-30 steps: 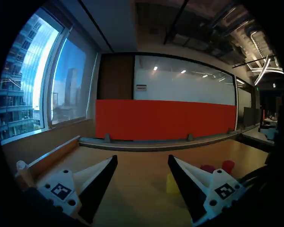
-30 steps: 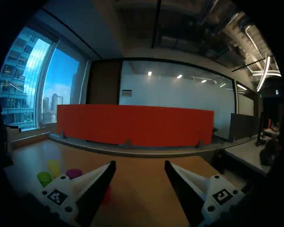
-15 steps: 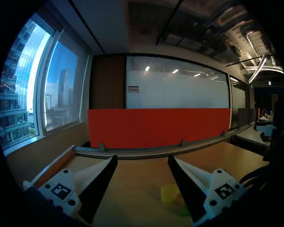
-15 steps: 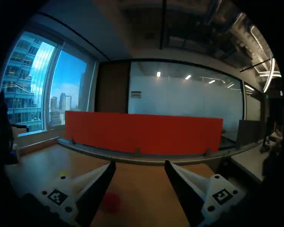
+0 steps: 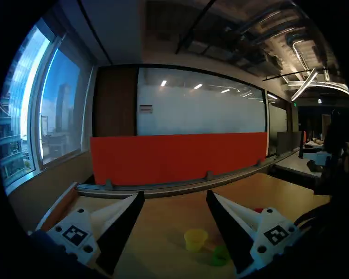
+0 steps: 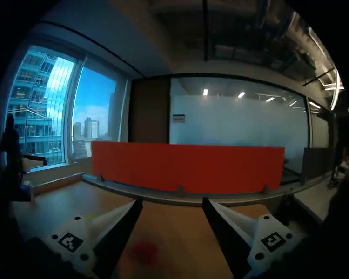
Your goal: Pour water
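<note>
In the left gripper view my left gripper [image 5: 174,200] is open above a wooden table [image 5: 165,218], nothing between its fingers. A yellow cup [image 5: 195,239] stands upright on the table between the fingers, a little ahead, and a green cup [image 5: 219,255] sits just right of it by the right finger. A bit of a red cup [image 5: 258,210] peeks over the right finger. In the right gripper view my right gripper [image 6: 172,207] is open and empty, with a red cup [image 6: 144,251] low between its fingers, blurred. A hint of yellow [image 6: 91,216] shows above its left finger.
An orange divider panel [image 5: 179,156] on a grey rail runs along the table's far edge. Large windows [image 6: 49,116] fill the left wall. A dark object [image 6: 11,158] stands at the table's left end in the right gripper view. Another desk [image 5: 305,160] lies to the right.
Both views have swung; the divider and window drifted left in the left gripper view, right in the right one. Yellow and green cups came clearer between the left fingers. Both grippers stayed open.
</note>
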A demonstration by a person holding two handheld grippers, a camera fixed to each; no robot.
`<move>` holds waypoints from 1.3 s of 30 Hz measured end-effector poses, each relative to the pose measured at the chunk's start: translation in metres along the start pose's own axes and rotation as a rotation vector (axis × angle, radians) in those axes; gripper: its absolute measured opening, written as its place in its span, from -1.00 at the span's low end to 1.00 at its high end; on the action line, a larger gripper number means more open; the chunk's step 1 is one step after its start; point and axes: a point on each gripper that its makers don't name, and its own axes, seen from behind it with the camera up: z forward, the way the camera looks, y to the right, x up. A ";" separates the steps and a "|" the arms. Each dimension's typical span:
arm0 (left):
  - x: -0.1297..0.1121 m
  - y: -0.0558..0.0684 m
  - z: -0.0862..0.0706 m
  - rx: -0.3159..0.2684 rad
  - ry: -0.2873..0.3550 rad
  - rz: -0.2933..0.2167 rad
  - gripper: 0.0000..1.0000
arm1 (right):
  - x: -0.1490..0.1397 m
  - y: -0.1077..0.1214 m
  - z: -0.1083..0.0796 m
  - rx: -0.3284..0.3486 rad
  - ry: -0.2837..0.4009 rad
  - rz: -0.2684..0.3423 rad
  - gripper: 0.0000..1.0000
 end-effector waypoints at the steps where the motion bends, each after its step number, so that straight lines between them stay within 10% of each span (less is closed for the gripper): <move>1: 0.001 0.003 0.000 -0.014 0.001 0.005 0.98 | 0.001 -0.004 -0.001 0.020 0.000 -0.006 1.00; 17: 0.012 0.052 -0.003 -0.229 0.008 0.017 0.98 | 0.015 -0.074 -0.008 0.310 0.001 -0.003 1.00; 39: -0.029 0.071 -0.002 -0.382 -0.099 0.041 0.98 | -0.014 -0.106 -0.023 0.503 -0.134 -0.087 1.00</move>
